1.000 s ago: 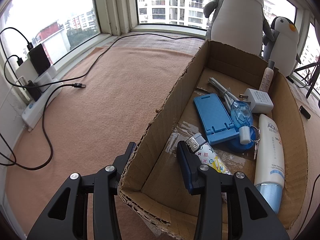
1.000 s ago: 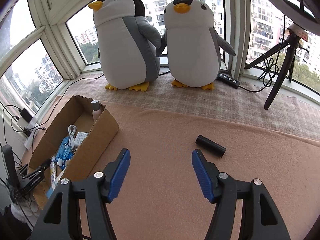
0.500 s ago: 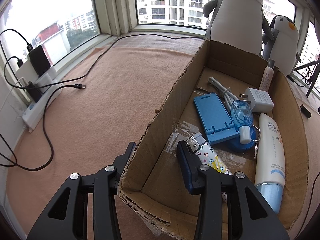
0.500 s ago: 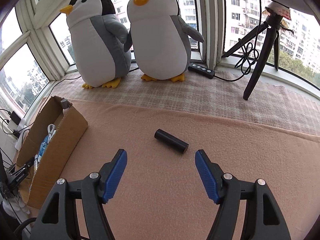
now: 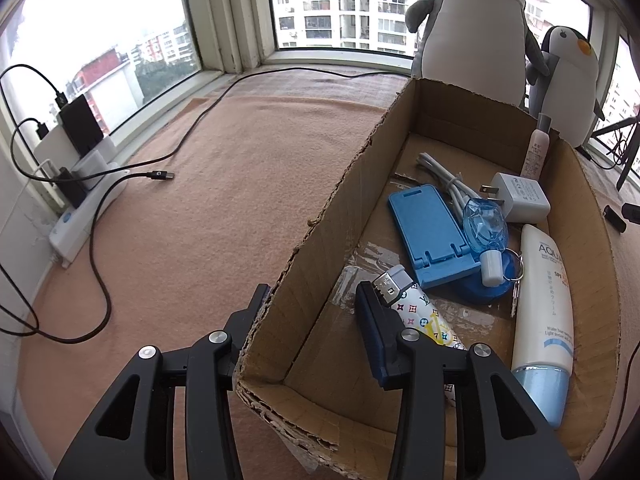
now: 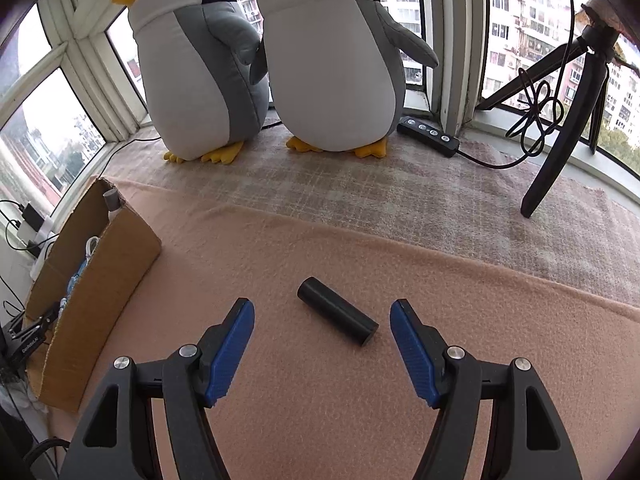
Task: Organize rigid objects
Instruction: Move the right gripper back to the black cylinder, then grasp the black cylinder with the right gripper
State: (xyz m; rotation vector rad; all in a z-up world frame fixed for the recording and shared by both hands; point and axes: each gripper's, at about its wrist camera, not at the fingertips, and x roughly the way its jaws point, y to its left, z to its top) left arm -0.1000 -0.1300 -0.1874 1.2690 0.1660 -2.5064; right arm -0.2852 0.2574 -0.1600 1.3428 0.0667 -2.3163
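Note:
A black cylinder (image 6: 338,317) lies on the pink blanket, just ahead of and between the fingertips of my right gripper (image 6: 322,305), which is open and not touching it. The cardboard box (image 5: 352,184) holds a blue phone stand (image 5: 428,236), a white tube (image 5: 544,304), a white charger (image 5: 520,198), a small blue bottle (image 5: 484,228), a patterned lighter (image 5: 416,312) and a pink bottle (image 5: 536,152). My left gripper (image 5: 314,296) is open and straddles the box's left wall, one finger outside and one inside. In the right wrist view the box (image 6: 100,280) stands at the left.
Two plush penguins (image 6: 328,60) stand at the back by the window. A black tripod (image 6: 568,120) and a black remote (image 6: 430,136) are at the back right. A white power strip (image 5: 88,208) and loose black cables (image 5: 100,280) lie left of the box.
My right gripper has swung and moved forward, so the black cylinder now lies between its fingertips. The left gripper and the box have not moved.

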